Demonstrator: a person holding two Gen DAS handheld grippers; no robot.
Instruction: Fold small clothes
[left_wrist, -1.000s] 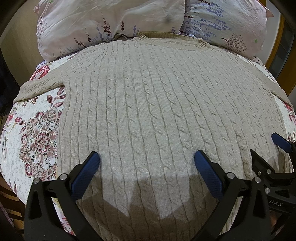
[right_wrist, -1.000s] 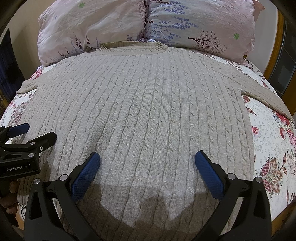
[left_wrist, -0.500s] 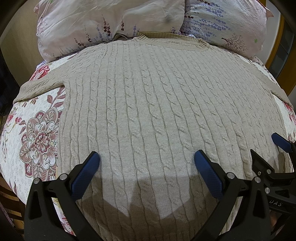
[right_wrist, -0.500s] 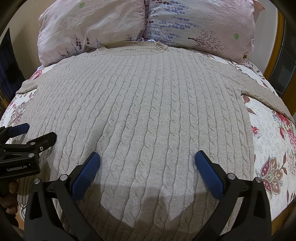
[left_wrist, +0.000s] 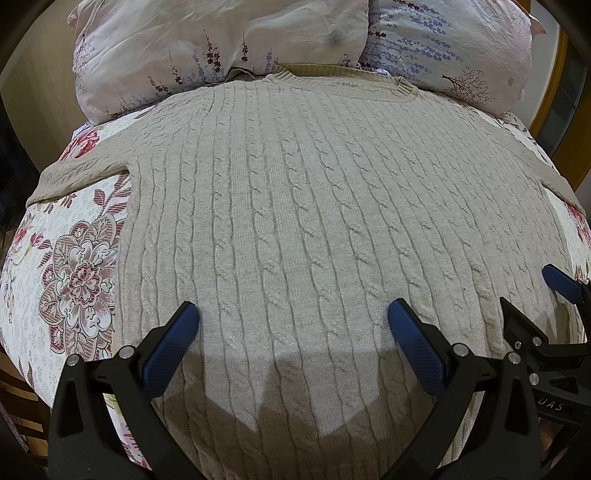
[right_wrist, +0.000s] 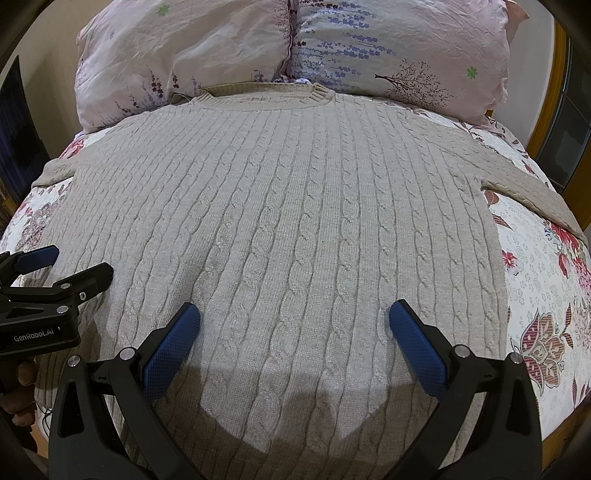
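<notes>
Left gripper (left_wrist: 291, 330) & right gripper (right_wrist: 293, 328) both spread wide, empty; over sweater (left_wrist: 314, 221) hem. Sweater flat on floral bedspread (left_wrist: 55, 266); collar by pillows (right_wrist: 369, 51).

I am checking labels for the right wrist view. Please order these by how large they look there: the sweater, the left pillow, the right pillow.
1. sweater, clearly the largest.
2. right pillow and left pillow: the right one looks somewhat larger, but both are cut by the picture edge, so I would not rank them.
</notes>
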